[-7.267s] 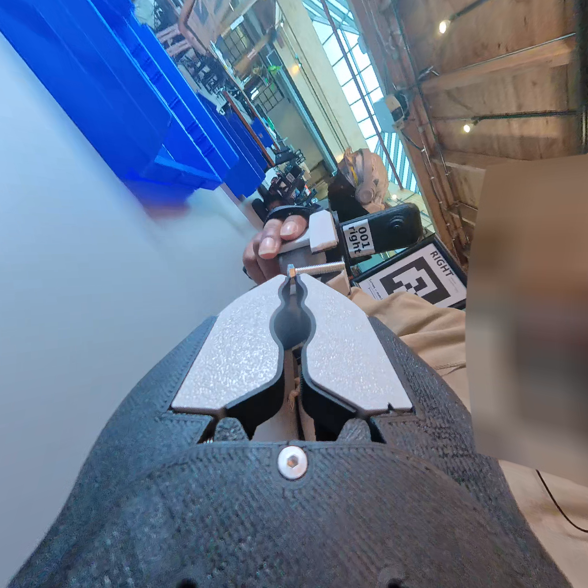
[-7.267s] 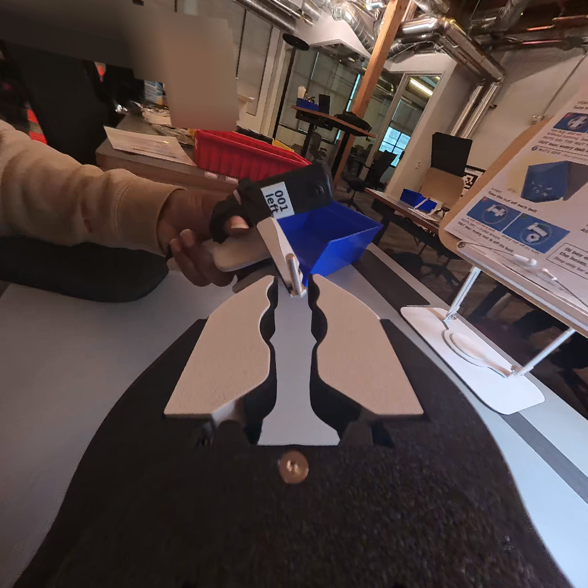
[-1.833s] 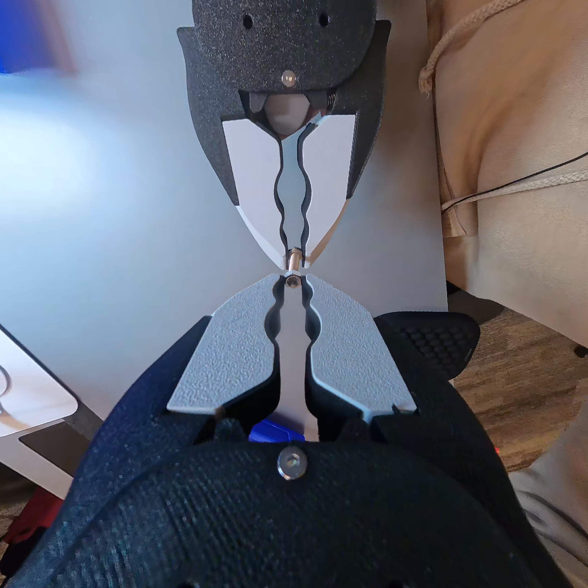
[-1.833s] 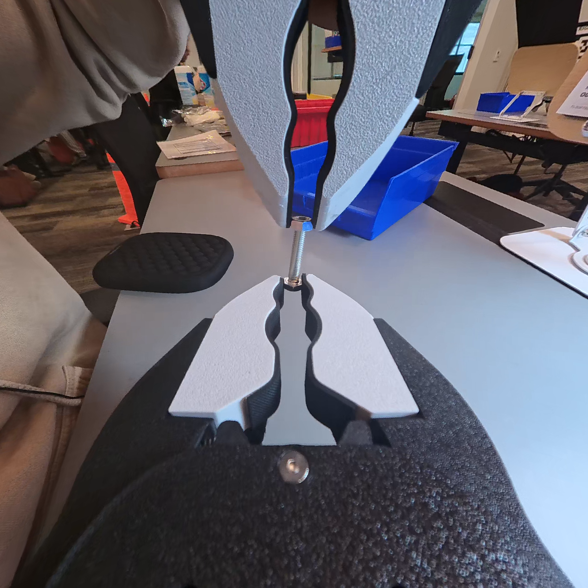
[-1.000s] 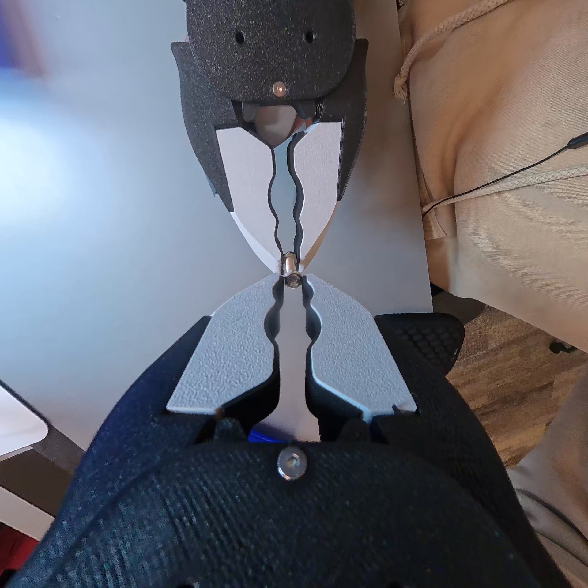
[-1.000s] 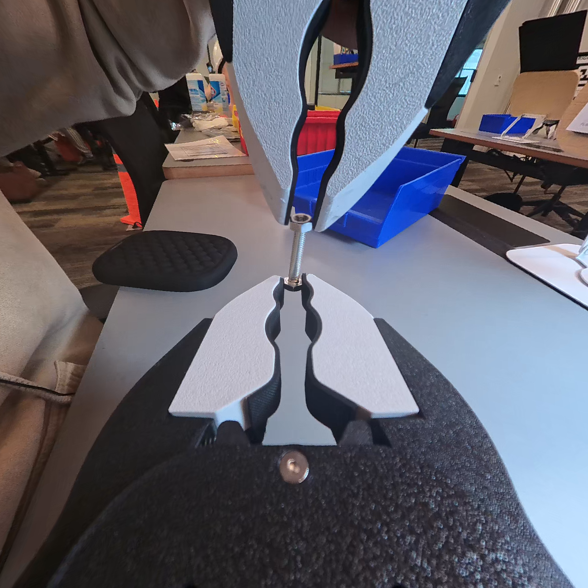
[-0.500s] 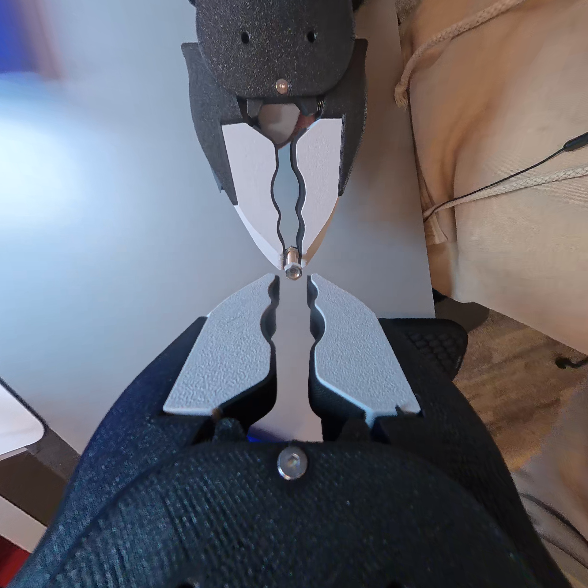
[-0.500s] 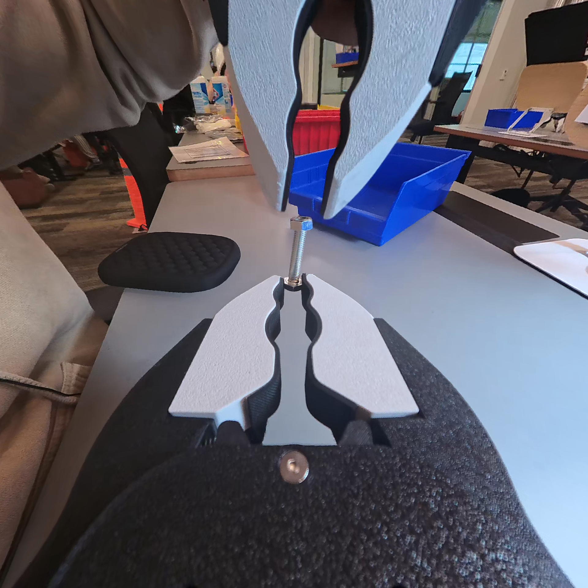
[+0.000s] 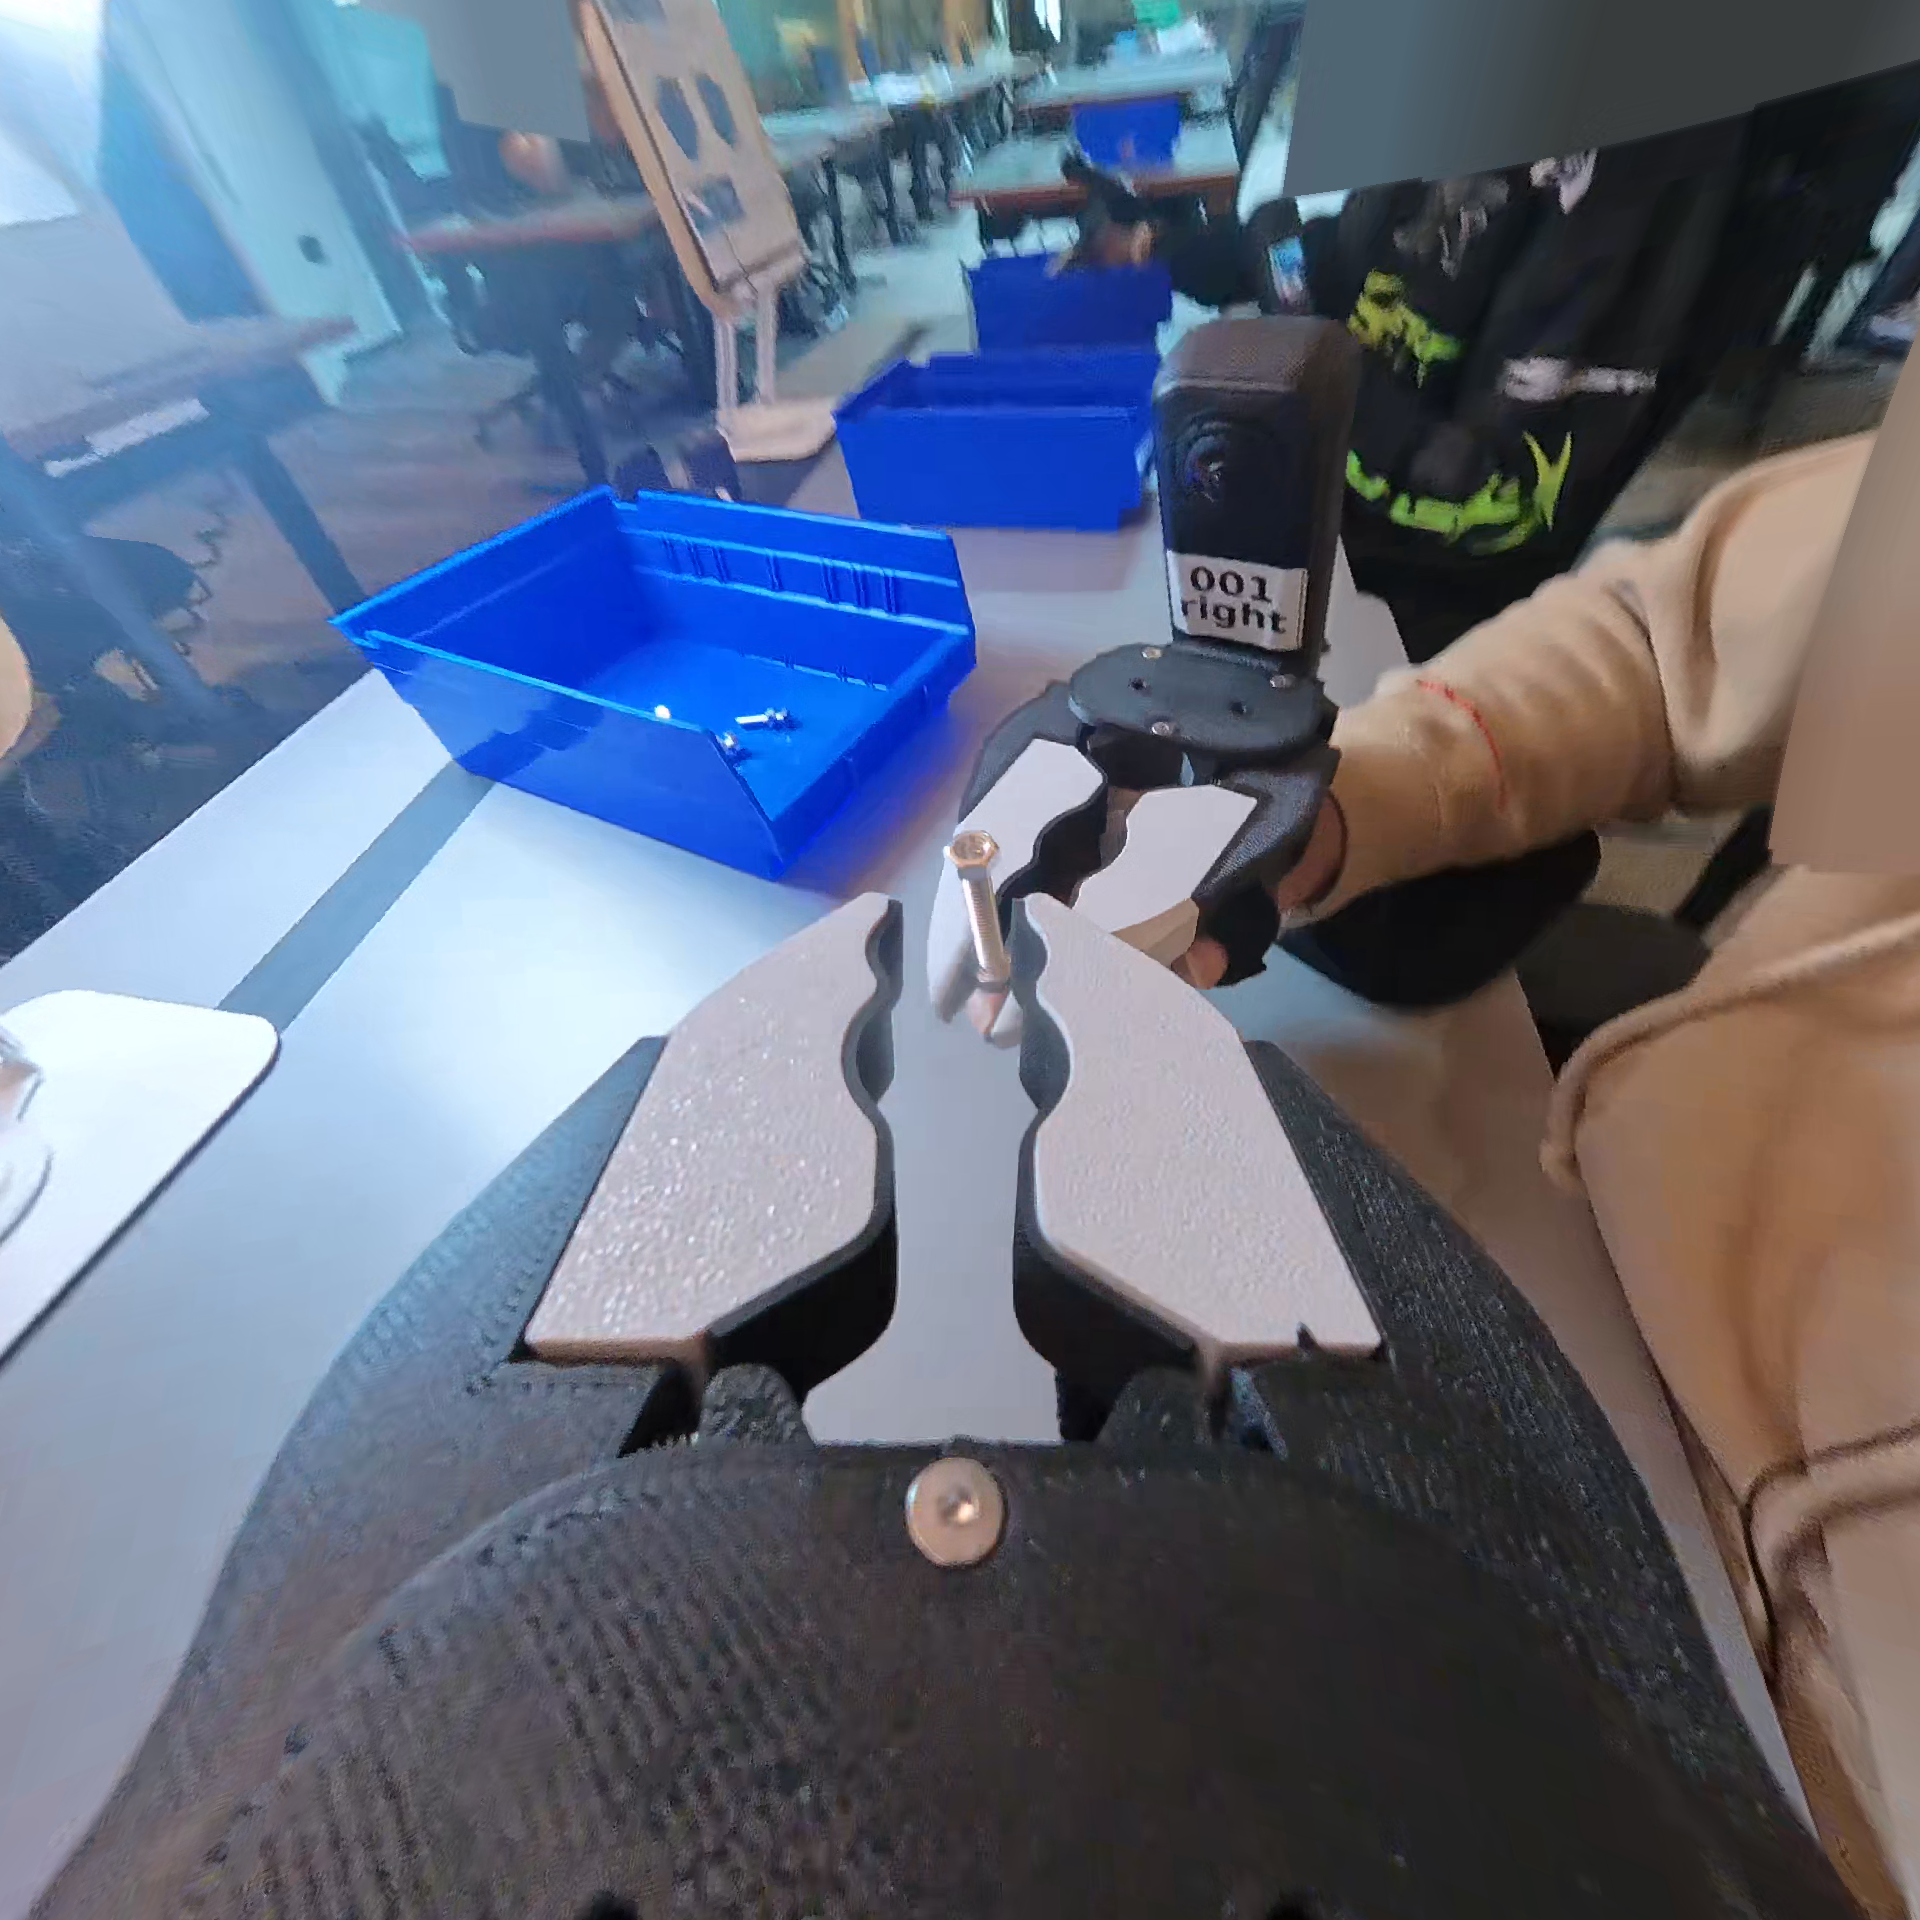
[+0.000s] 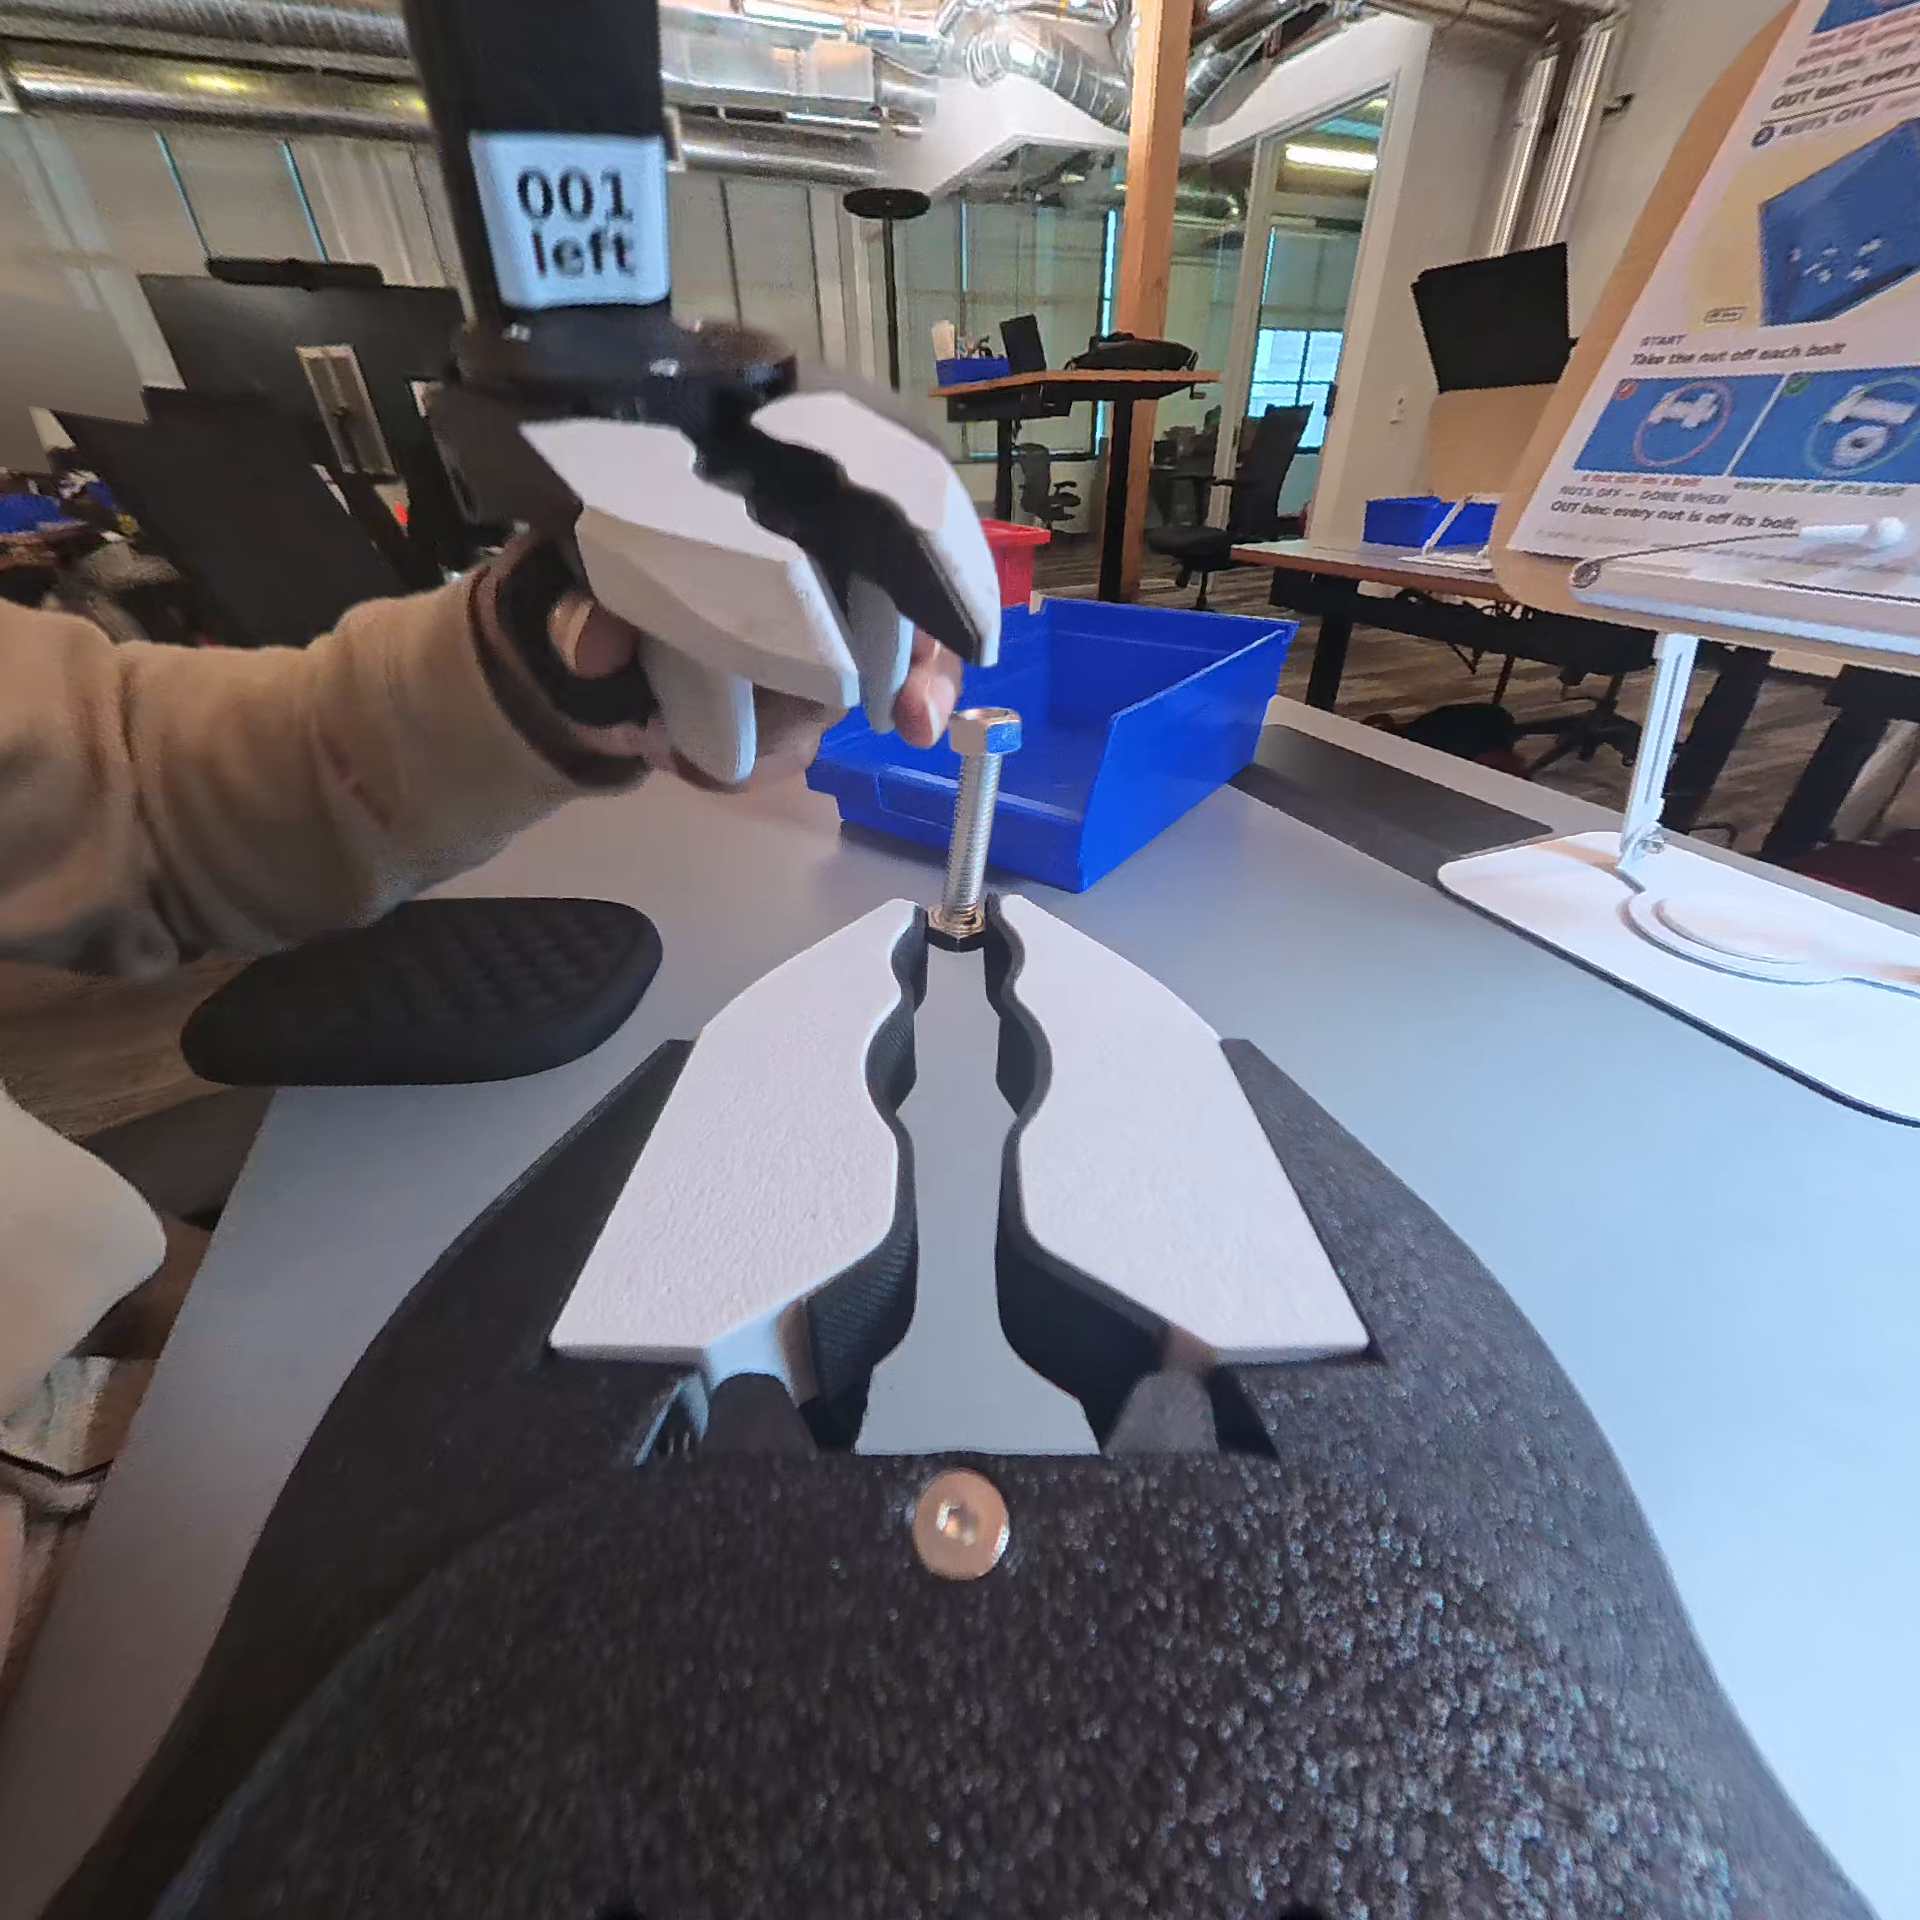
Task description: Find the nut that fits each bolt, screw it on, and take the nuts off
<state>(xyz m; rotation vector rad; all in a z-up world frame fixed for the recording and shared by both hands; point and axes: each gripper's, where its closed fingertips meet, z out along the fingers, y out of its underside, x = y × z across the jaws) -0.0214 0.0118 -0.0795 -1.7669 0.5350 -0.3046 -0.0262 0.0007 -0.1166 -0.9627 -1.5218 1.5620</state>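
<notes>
My right gripper (image 10: 961,920) is shut on a small nut (image 10: 961,925) at its fingertips. A silver hex-head bolt (image 10: 977,805) stands upright out of that nut, head on top. The bolt also shows in the left wrist view (image 9: 979,914), just beyond my left gripper (image 9: 958,920), which is open and empty. In the right wrist view the left gripper (image 10: 904,665) hangs above and left of the bolt head, apart from it. A blue bin (image 9: 582,644) on the grey table holds a few loose bolts and nuts (image 9: 764,717).
A black padded rest (image 10: 426,987) lies at the table's left edge. A white stand base (image 10: 1714,935) carrying an instruction board stands at the right. The blue bin (image 10: 1143,727) sits behind the bolt. A second blue bin (image 9: 997,447) is farther back. A person's beige sleeve (image 9: 1507,707) reaches in. The left gripper's tips are roughly 4 centimeters from the right gripper's.
My left gripper let go of the bolt head, opened and swung up and away from it. My right gripper kept its hold on the nut with the bolt upright.
</notes>
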